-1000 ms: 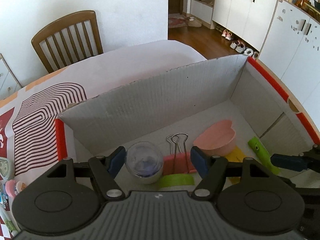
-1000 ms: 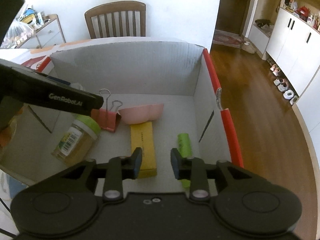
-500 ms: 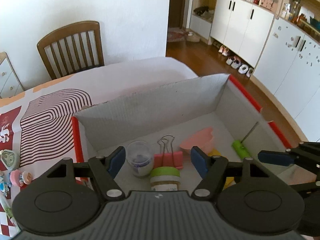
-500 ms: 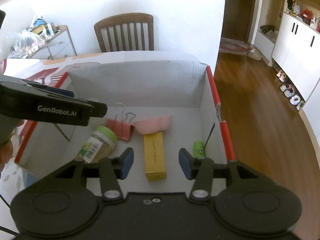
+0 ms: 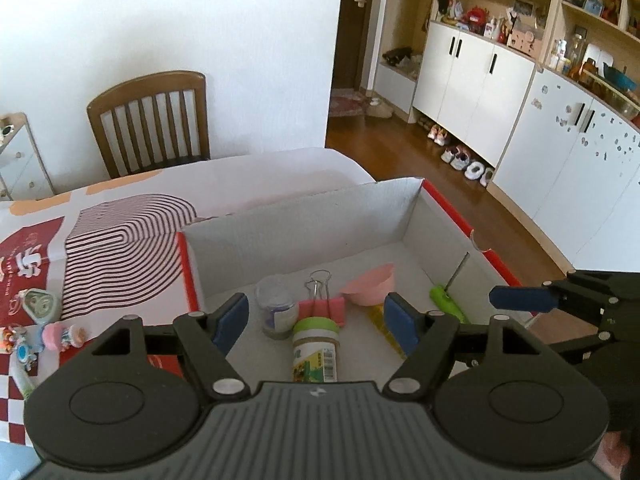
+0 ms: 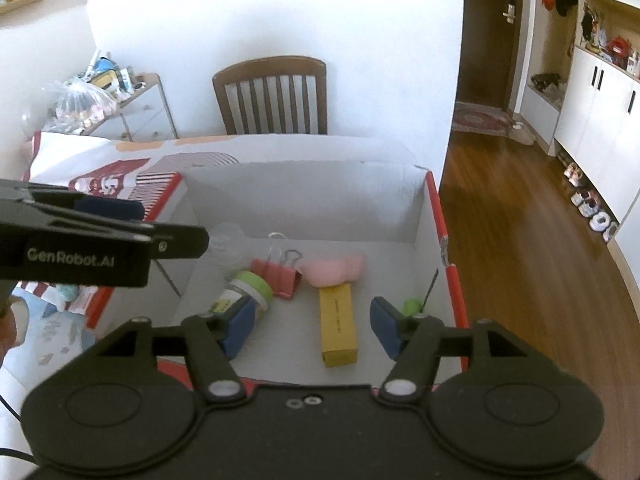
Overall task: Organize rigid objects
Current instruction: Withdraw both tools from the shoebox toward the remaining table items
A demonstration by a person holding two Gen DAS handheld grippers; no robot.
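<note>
Left gripper (image 5: 314, 322) and right gripper (image 6: 310, 328) above cardboard box (image 6: 304, 200), jaws opening, nothing gripped. Inside: green-lidded jar (image 6: 244, 292), pink binder clip (image 6: 280, 274), yellow box (image 6: 338, 326).

Your two cameras are looking down from above, close over the cardboard box (image 5: 304, 216) (image 6: 304, 196), both facing the wooden chair (image 5: 152, 120) (image 6: 272, 96).

Inside a red-edged white cardboard box (image 6: 424, 216) lie six items — a green-lidded labelled jar (image 6: 244, 292) on its side, a pink binder clip (image 6: 280, 274), a pink heart-shaped dish (image 6: 334, 268), a yellow rectangular carton (image 6: 338, 324), a green cylindrical tube (image 5: 446, 300) by the right wall, and a clear round container (image 5: 276, 310) standing upright.
</note>
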